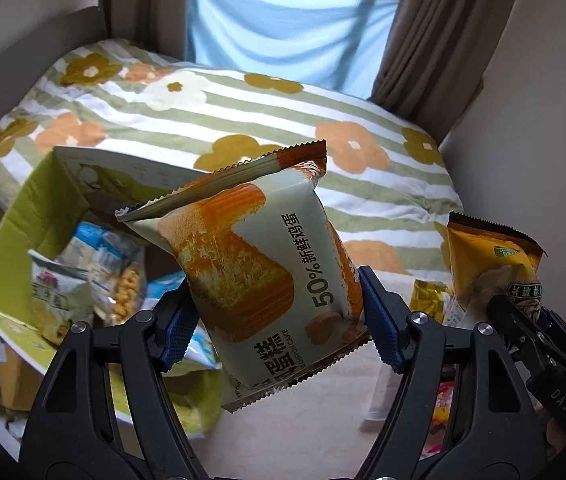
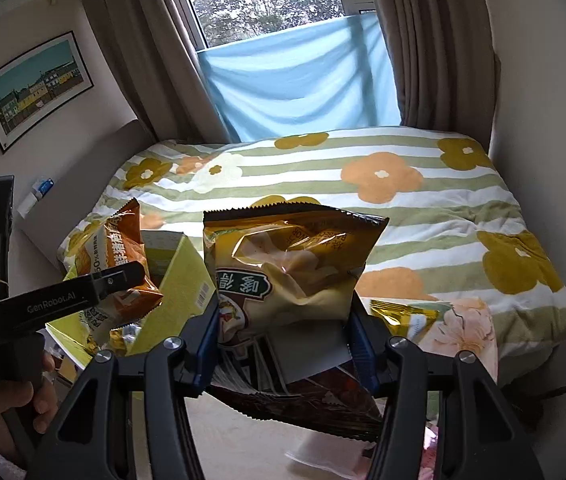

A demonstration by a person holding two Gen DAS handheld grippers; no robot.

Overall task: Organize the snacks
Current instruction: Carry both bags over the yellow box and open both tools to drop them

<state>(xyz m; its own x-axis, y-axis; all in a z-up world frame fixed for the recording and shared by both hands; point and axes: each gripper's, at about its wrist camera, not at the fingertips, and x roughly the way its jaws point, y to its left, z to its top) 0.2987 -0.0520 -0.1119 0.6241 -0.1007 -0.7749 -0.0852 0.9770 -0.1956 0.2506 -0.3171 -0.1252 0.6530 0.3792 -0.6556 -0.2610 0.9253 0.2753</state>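
In the left wrist view my left gripper [image 1: 279, 320] is shut on a pale cake packet [image 1: 251, 264] printed with an orange cake, held tilted in the air. Below and to its left a yellow-green cardboard box [image 1: 15, 216] stands open, with several snack packets [image 1: 99, 276] inside. In the right wrist view my right gripper [image 2: 283, 340] is shut on a yellow snack bag [image 2: 295, 272], held upright. The right gripper [image 1: 523, 312] and its yellow bag [image 1: 483, 256] also show at the far right of the left wrist view. The left gripper [image 2: 123, 276] holds the cake packet [image 2: 111, 260] over the box [image 2: 179, 280].
A bed with a striped, flowered blanket [image 2: 443, 208] fills the space ahead. Loose packets [image 2: 415, 312] lie at its near edge, by my right gripper. Curtains and a blue cloth [image 2: 299, 88] hang at the window behind. A person's hand [image 2: 11, 400] grips the left handle.
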